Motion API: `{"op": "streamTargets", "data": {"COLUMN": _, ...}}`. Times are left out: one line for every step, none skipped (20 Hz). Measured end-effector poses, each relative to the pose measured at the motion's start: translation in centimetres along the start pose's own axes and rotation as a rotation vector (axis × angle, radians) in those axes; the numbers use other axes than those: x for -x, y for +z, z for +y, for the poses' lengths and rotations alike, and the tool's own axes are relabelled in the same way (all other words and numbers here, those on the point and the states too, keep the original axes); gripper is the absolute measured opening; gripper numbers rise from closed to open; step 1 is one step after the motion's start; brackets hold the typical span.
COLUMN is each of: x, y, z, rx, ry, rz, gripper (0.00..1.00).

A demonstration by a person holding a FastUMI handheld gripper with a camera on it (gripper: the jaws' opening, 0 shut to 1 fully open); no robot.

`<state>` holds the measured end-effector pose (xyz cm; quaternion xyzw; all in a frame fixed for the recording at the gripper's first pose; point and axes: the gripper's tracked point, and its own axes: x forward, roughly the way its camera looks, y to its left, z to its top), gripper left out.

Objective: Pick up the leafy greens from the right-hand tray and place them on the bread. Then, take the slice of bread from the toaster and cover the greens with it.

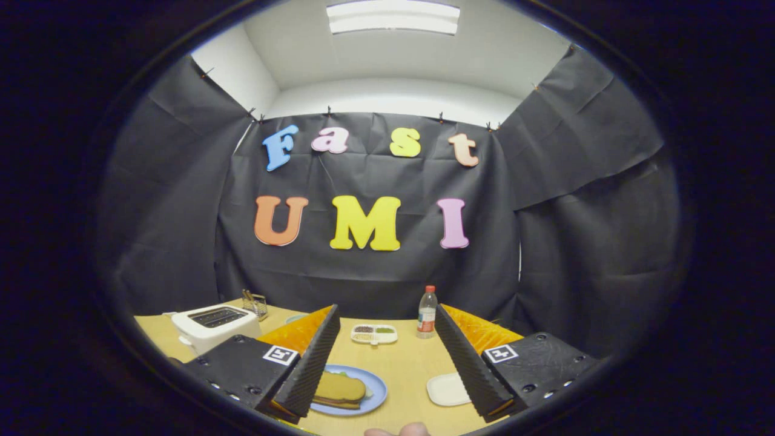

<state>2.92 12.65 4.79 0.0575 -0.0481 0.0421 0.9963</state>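
My gripper (pixel 385 312) is open above the wooden table, with nothing between its fingers. Between the fingers, closer to the left one, a blue plate (pixel 378 393) holds a tan slice of bread (pixel 339 387) lying on a darker layer. A trace of green shows at the far edge of the bread. Beside the right finger lies a small white tray (pixel 447 389) whose visible part is bare. A white toaster (pixel 212 327) stands beyond the left finger, and no bread sticks out of its dark slots.
A plastic bottle with a red cap (pixel 427 312) and a white divided dish (pixel 374 333) stand at the far table edge by the black cloth wall. A small clear holder (pixel 255 303) stands behind the toaster. A person's fingertip (pixel 399 430) shows at the near edge.
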Motion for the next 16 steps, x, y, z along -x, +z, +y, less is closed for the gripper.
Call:
{"op": "streamTargets", "data": {"x": 0.3, "y": -0.1, "z": 0.0, "rx": 0.001, "ry": 0.004, "rz": 0.006, "gripper": 0.95}}
{"op": "streamTargets", "data": {"x": 0.6, "y": -0.1, "z": 0.0, "rx": 0.000, "ry": 0.008, "rz": 0.012, "gripper": 0.95}}
{"op": "streamTargets", "data": {"x": 0.8, "y": -0.2, "z": -0.1, "rx": 0.001, "ry": 0.011, "rz": 0.018, "gripper": 0.95}}
{"op": "streamTargets", "data": {"x": 1.0, "y": 0.0, "z": -0.1, "rx": 0.011, "ry": 0.015, "rz": 0.016, "gripper": 0.95}}
{"op": "streamTargets", "data": {"x": 1.3, "y": 0.1, "z": -0.1, "rx": 0.026, "ry": 0.017, "rz": 0.015, "gripper": 0.96}}
{"op": "streamTargets", "data": {"x": 1.6, "y": 0.2, "z": -0.1, "rx": 0.040, "ry": 0.021, "rz": 0.014, "gripper": 0.96}}
{"op": "streamTargets", "data": {"x": 1.9, "y": 0.3, "z": 0.0, "rx": 0.041, "ry": 0.026, "rz": 0.015, "gripper": 0.96}}
{"op": "streamTargets", "data": {"x": 2.4, "y": 0.4, "z": 0.3, "rx": 0.031, "ry": 0.035, "rz": 0.018, "gripper": 0.95}}
{"op": "streamTargets", "data": {"x": 2.6, "y": 0.4, "z": 0.5, "rx": 0.021, "ry": 0.044, "rz": 0.023, "gripper": 0.95}}
{"op": "streamTargets", "data": {"x": 2.8, "y": 0.3, "z": 0.6, "rx": 0.016, "ry": 0.048, "rz": 0.026, "gripper": 0.94}}
{"op": "streamTargets", "data": {"x": 2.9, "y": 0.3, "z": 0.6, "rx": 0.015, "ry": 0.050, "rz": 0.028, "gripper": 0.94}}
{"op": "streamTargets", "data": {"x": 2.9, "y": 0.3, "z": 0.6, "rx": 0.013, "ry": 0.051, "rz": 0.029, "gripper": 0.94}}
{"op": "streamTargets", "data": {"x": 3.0, "y": 0.0, "z": 0.8, "rx": 0.010, "ry": 0.055, "rz": 0.031, "gripper": 0.94}}
{"op": "streamTargets", "data": {"x": 3.0, "y": -0.1, "z": 1.0, "rx": 0.006, "ry": 0.056, "rz": 0.035, "gripper": 0.94}}
{"op": "streamTargets", "data": {"x": 2.9, "y": -0.2, "z": 1.0, "rx": 0.003, "ry": 0.057, "rz": 0.038, "gripper": 0.94}}
{"op": "streamTargets", "data": {"x": 2.8, "y": -0.1, "z": 1.1, "rx": 0.001, "ry": 0.057, "rz": 0.039, "gripper": 0.94}}
